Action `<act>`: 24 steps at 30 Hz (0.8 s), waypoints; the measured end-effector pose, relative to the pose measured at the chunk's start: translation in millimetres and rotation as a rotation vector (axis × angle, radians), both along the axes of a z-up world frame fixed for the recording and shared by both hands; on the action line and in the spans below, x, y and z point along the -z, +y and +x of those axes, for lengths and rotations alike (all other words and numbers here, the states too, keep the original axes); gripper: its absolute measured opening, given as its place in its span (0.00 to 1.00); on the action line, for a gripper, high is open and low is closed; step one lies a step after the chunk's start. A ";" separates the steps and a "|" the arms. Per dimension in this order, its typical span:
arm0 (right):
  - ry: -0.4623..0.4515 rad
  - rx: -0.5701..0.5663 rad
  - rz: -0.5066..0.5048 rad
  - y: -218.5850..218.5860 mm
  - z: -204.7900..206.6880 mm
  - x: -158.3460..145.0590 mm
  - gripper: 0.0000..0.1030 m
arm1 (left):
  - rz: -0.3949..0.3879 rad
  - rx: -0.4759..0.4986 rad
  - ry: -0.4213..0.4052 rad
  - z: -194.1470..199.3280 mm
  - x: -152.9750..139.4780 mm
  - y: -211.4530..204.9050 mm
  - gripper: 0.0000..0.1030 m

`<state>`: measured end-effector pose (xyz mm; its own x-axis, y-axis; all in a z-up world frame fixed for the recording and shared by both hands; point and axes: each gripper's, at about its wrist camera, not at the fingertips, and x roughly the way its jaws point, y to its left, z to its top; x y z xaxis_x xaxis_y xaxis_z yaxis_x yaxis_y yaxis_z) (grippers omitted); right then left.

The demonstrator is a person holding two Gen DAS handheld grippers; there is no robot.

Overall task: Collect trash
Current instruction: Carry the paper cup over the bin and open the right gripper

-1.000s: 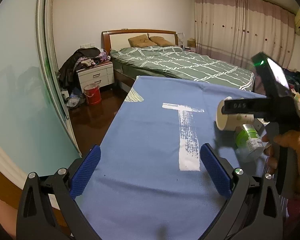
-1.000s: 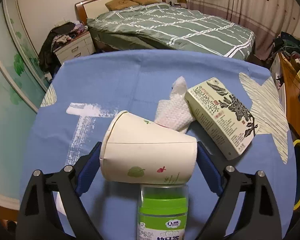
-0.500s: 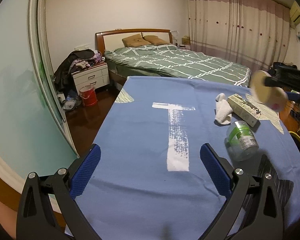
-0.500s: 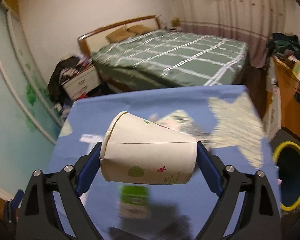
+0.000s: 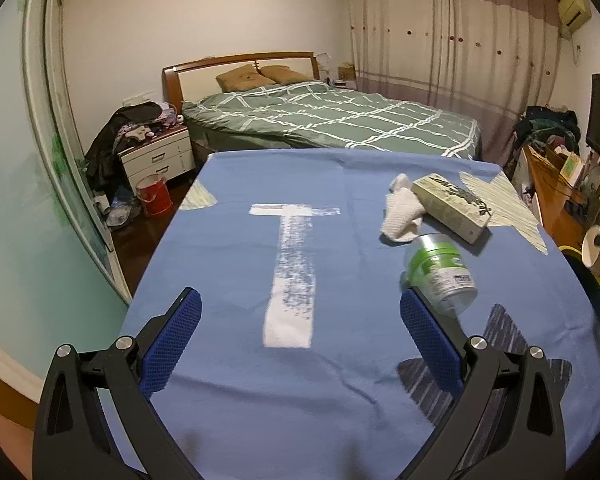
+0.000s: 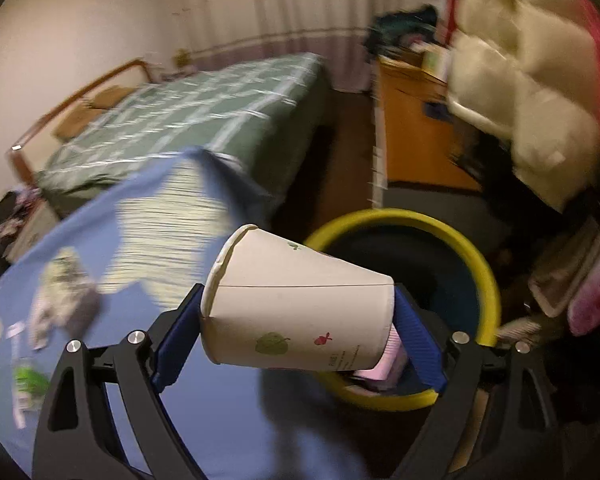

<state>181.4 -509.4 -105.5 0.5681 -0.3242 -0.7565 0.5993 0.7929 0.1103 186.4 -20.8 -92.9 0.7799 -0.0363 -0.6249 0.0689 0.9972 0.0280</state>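
Right claw [image 6: 300, 334] swung paper cup [image 6: 300, 308] over yellow-rimmed bin [image 6: 482, 264].

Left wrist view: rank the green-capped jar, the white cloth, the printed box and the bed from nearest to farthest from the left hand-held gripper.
1. Green-capped jar, lying on its side just beyond the left hand-held gripper, to the right.
2. White cloth, farther right.
3. Printed box, touching the cloth; close call.
4. Bed, beyond the table.

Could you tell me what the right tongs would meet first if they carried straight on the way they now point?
Probably the yellow-rimmed bin. The right tongs, shut on the paper cup, point toward its dark opening just past the blue table edge. The frame is blurred, so depth is uncertain.
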 end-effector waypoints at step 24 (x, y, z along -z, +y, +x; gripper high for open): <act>-0.016 0.056 0.097 -70.0 -26.6 43.6 0.88 | 0.077 0.152 0.106 19.7 20.9 -109.6 0.95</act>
